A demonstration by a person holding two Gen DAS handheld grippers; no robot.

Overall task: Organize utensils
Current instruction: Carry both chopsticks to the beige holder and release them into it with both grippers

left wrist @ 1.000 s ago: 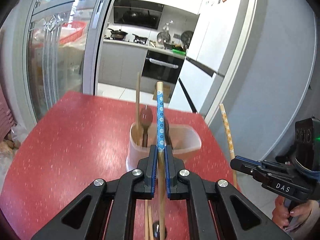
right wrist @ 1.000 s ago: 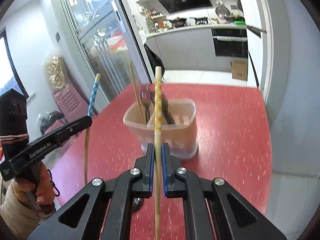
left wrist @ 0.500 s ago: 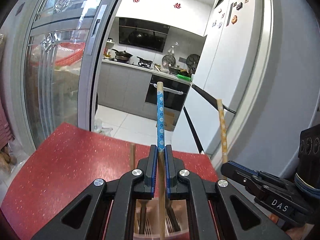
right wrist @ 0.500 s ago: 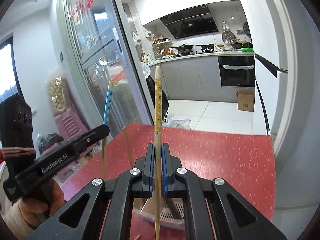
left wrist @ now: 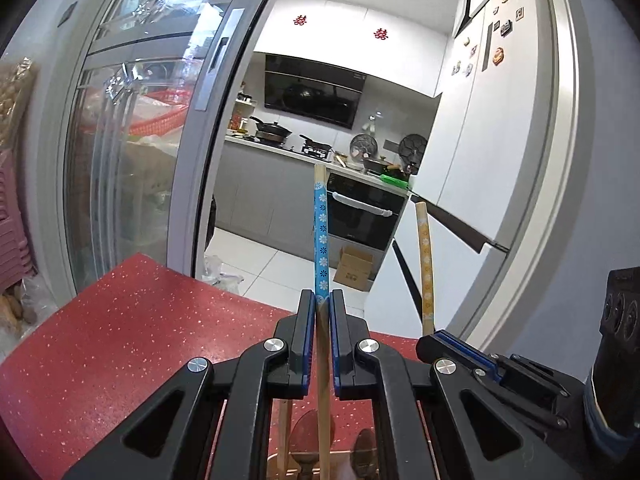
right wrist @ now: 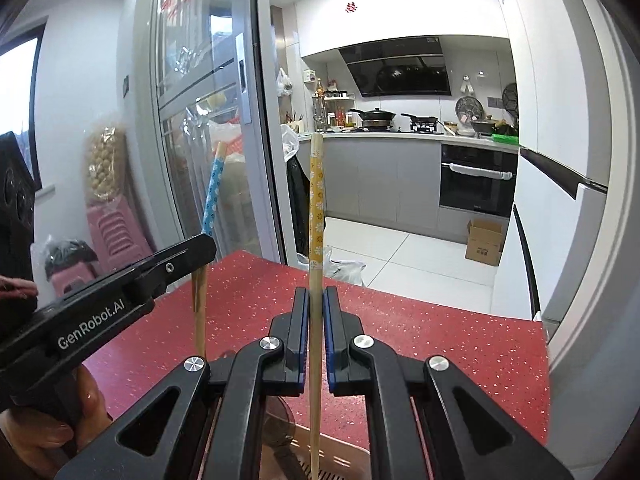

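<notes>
My left gripper (left wrist: 319, 300) is shut on a blue flowered chopstick (left wrist: 321, 240) that stands upright, its bare wooden end reaching down past the jaws. My right gripper (right wrist: 316, 294) is shut on a yellow flowered chopstick (right wrist: 316, 200), also upright. Each view shows the other tool: the right gripper (left wrist: 430, 336) with the yellow chopstick (left wrist: 424, 264) at the right of the left wrist view, the left gripper (right wrist: 200, 246) with the blue chopstick (right wrist: 211, 196) at the left of the right wrist view. The translucent utensil bin (right wrist: 340, 464) lies just below both grippers, with dark spoons (left wrist: 366, 448) and a wooden stick (left wrist: 283, 440) in it.
The red speckled table (left wrist: 120, 340) stretches ahead to its far edge. Beyond it are a glass sliding door (left wrist: 132, 160), a white fridge (left wrist: 480, 160), a cardboard box (left wrist: 354, 268) on the kitchen floor and a person's hand (right wrist: 52, 420) on the left tool.
Both grippers moved forward over the bin and tilted up, so the bin slid from mid-frame to the bottom edge. The chopsticks stayed clamped and the two tools drew closer together.
</notes>
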